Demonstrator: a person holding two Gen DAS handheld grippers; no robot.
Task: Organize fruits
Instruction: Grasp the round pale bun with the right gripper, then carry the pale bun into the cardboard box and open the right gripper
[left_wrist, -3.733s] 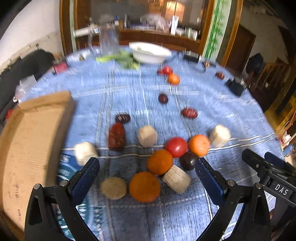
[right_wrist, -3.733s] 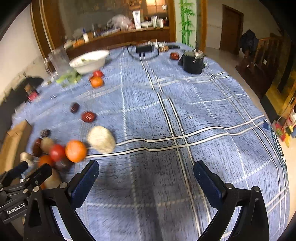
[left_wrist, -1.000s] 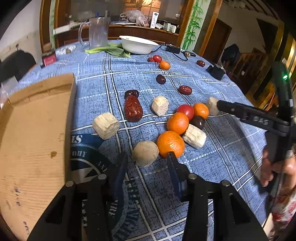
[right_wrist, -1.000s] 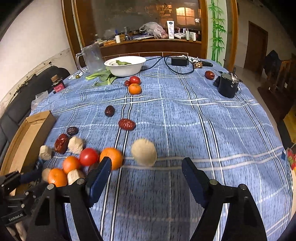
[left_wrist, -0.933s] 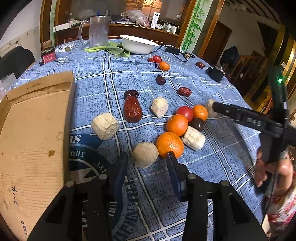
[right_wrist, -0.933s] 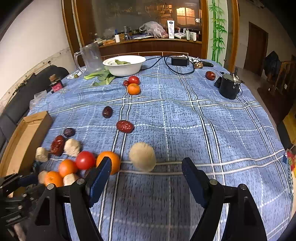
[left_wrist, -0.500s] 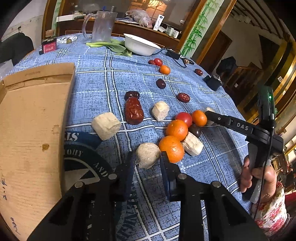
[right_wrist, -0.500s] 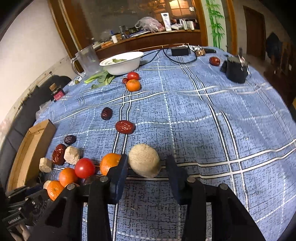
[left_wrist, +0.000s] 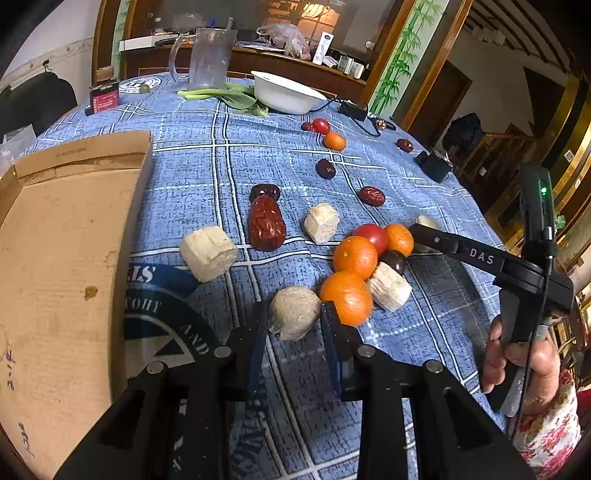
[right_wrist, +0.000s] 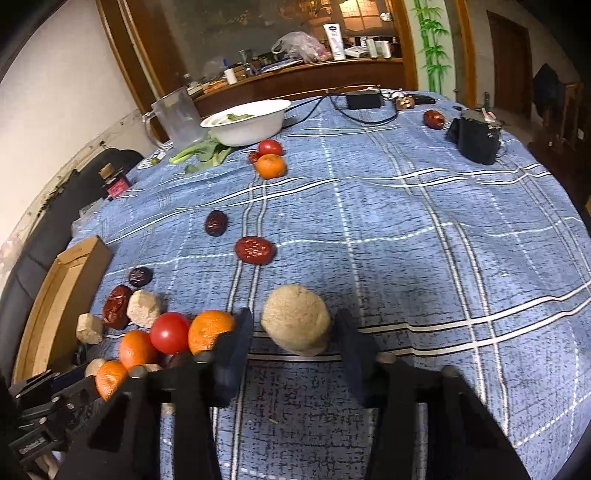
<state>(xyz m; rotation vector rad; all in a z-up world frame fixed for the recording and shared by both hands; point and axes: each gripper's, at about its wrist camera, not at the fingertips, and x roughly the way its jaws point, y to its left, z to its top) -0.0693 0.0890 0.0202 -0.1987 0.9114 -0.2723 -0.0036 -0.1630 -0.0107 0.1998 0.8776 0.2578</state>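
**Both grippers closing on a tan fruit each; nothing sorted yet**

The left gripper (left_wrist: 293, 317) has its jaws drawn in tight around a rough tan fruit (left_wrist: 294, 312), which sits on the blue checked tablecloth (left_wrist: 192, 162) right between the fingertips; both pads look to be touching it, though it has not left the cloth. Just off its right finger lies an orange (left_wrist: 346, 297), nearly brushing the pad. The right gripper (right_wrist: 293, 332) straddles a second, rounder tan fruit (right_wrist: 295, 318); its jaws are narrowed but a sliver of gap shows on either side, so I would call it closing rather than clenched.

As for progress, I would say barely begun. The cardboard box (left_wrist: 55, 240), off to the left of the left gripper, shows a bare floor as far as I can see. Ahead of the left gripper the rest lie loose: a red tomato (left_wrist: 371, 234), a large red date (left_wrist: 266, 223), pale chunks, and more dates farther out towards the white bowl (left_wrist: 286, 96).

A second ago both sets of jaws stood much wider, and several seconds back they were fully spread, well short of any fruit. The fruit themselves have not shifted.
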